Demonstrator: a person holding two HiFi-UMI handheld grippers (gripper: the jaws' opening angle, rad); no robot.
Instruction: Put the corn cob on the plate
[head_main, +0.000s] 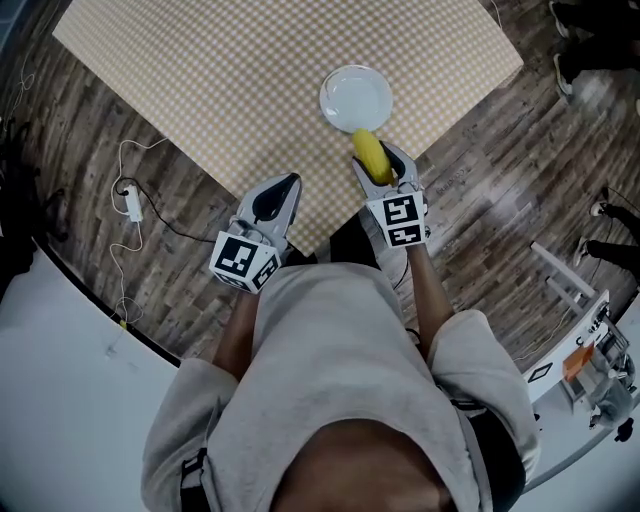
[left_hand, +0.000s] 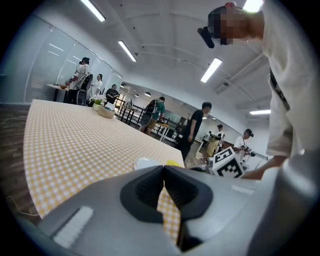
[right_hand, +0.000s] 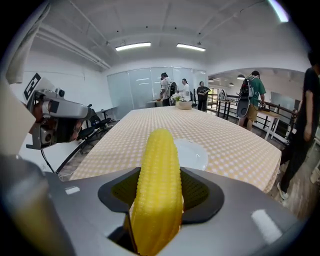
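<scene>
My right gripper (head_main: 381, 166) clamps corn cob (head_main: 369, 150) lengthwise, tip toward plate (head_main: 343, 96) just ahead, ready for set-down. My left gripper (head_main: 288, 184) pinched together, empty, kept aside, not needed.

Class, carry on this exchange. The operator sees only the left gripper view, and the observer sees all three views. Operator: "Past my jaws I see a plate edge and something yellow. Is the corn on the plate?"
Observer: No. The right hand-held gripper is shut on the corn, which sticks out ahead of its jaws.
Operator: Is there anything on the plate?
Observer: No. In the head view the plate is bare.
Operator: How near is the corn to it?
Observer: In the head view the corn's far end reaches the plate's near rim. I can't tell whether they touch.
</scene>
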